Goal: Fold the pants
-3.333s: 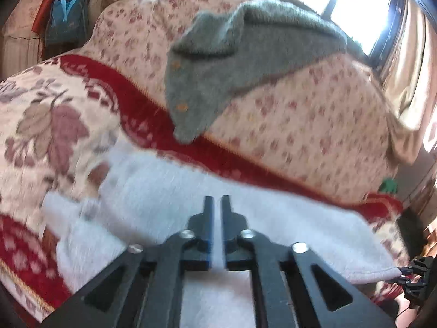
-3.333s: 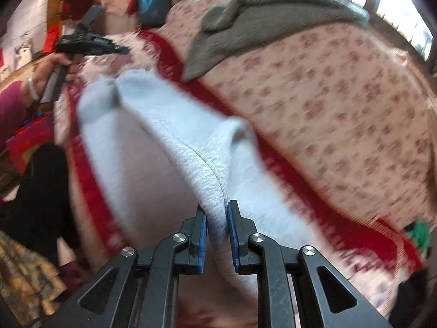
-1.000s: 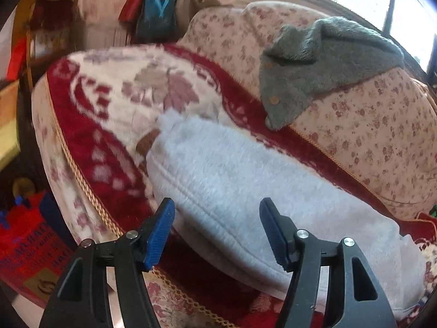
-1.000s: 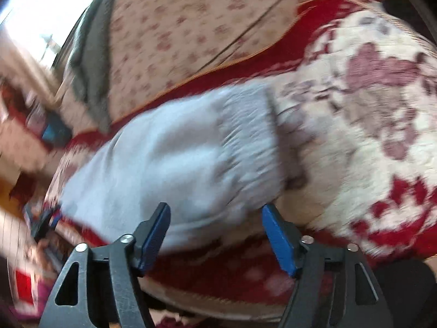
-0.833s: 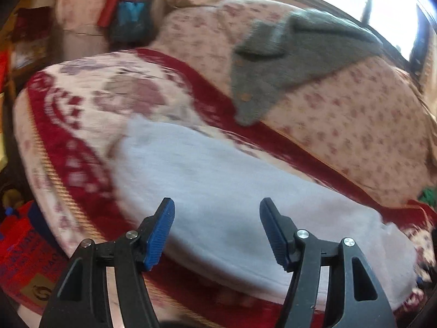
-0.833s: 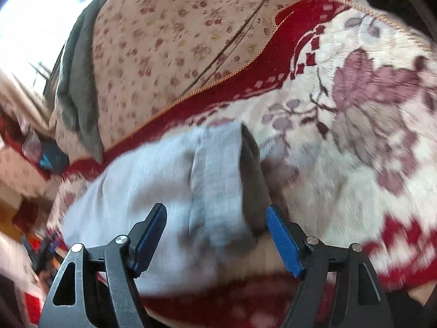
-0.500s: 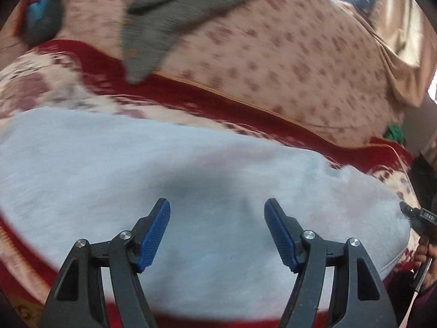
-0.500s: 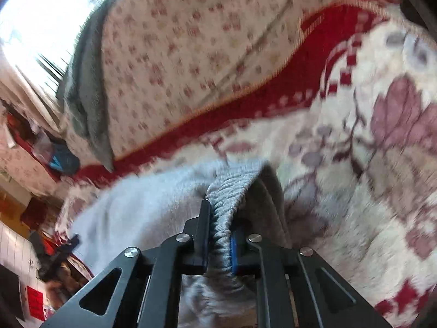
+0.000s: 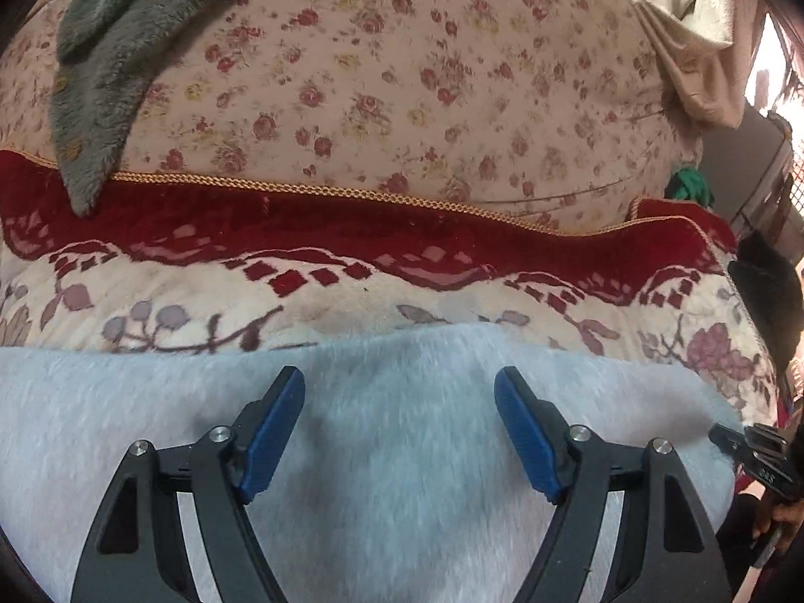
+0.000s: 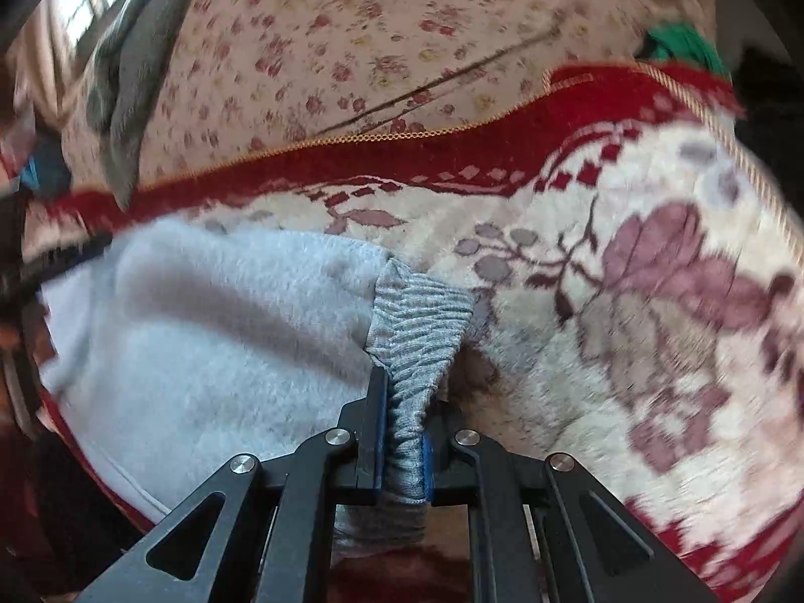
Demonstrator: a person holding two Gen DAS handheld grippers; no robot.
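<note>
My right gripper [image 10: 399,432]: jaws closed tight on the ribbed waistband [image 10: 419,321] of the pants [image 10: 211,331]; grey rib bunched between the blue pads and spilling out below them; half a second ago the grip was the same, but the band now stands up taller and fans wider above the jaws; a second ago these jaws were wide apart with the band lying flat between them.

My left gripper [image 9: 399,417]: jaws spread wide, blue pads [image 9: 271,432] holding nothing; poised over the pants [image 9: 402,477], contact with the fleece not discernible; opening unchanged from half a second ago; more seat cover shows above the fleece now than then.

Pants: pale grey fleece, laid across the front of the sofa seat; in the left view they fill the lower frame edge to edge; in the right view the body runs leftward from the waistband; the right gripper's tip [image 9: 748,457] shows at the far right end of the garment in the left view.

Seat cover [image 10: 653,271]: cream with mauve leaf pattern, red border, gold cord edging; directly under the pants.

Backrest [image 9: 402,75]: pink floral fabric, behind the red border.

Grey cardigan [image 9: 105,60]: draped over the backrest, upper left, tip hanging to the red border; well apart from the pants.

Green item [image 9: 691,183]: at the sofa's right end, beside the backrest; kind not discernible.
</note>
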